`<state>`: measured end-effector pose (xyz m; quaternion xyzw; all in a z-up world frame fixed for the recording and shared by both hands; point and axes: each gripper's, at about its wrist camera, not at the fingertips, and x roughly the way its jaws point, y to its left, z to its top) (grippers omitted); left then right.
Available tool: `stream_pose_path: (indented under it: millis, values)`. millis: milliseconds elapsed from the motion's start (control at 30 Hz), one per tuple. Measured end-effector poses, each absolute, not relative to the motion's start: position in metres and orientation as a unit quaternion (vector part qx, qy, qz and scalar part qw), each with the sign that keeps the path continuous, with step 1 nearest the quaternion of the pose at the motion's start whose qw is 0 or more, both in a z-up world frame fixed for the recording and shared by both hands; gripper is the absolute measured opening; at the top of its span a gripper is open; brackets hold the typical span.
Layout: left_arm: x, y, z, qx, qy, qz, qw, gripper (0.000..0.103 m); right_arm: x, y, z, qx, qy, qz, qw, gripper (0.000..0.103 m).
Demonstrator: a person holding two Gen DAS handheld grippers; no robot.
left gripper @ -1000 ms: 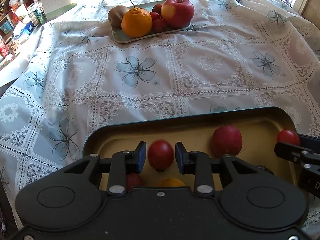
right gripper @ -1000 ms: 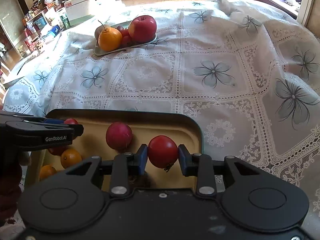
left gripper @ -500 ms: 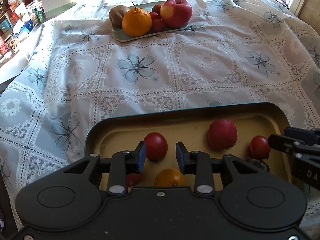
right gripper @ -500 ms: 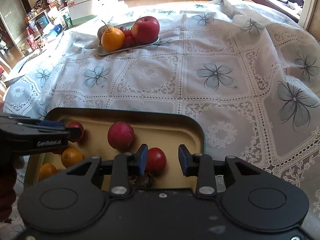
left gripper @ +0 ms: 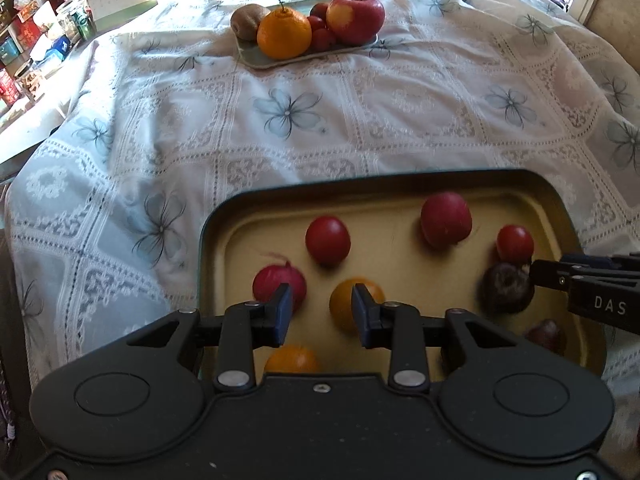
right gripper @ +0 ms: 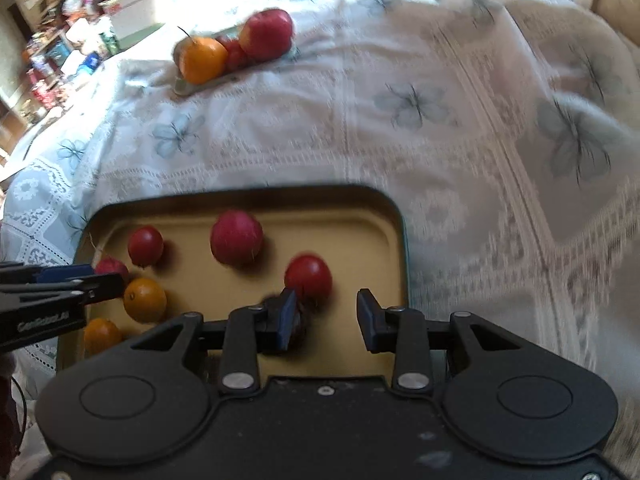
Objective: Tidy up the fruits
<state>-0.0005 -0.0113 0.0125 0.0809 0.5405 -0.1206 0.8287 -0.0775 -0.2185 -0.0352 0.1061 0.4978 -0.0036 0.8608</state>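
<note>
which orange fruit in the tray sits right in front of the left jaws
The farther small orange, showing between the jaw tips. The other orange lies nearer, half hidden under the left gripper.

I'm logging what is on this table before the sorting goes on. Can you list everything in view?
tray: one, dark rim, tan floor, near edge of table
red fruits: four, in the tray
small oranges: two, in the tray
dark fruits: two, purplish, tray's right side
plate: one, pale, far side of table
apple: one, red, on the plate
large orange: one, on the plate
kiwi: one, brown, on the plate
tablecloth: one, white, blue flowers
left hand-held gripper: black, open, empty
right hand-held gripper: black, open, empty
</note>
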Motion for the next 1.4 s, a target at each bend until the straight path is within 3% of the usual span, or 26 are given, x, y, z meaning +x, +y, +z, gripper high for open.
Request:
stream_pose_path:
  millis: [567,1400]
  values:
    - [-0.044,0.001,0.019,0.100,0.535,-0.117,0.831,0.042,-0.136,-0.189,-0.007,0.097,0.502,-0.036,0.859,0.036]
    - [-0.052,0.005,0.015,0.095,0.539,-0.098,0.831,0.042,-0.139,-0.176,-0.029,0.098,0.548,-0.010,0.831,0.036]
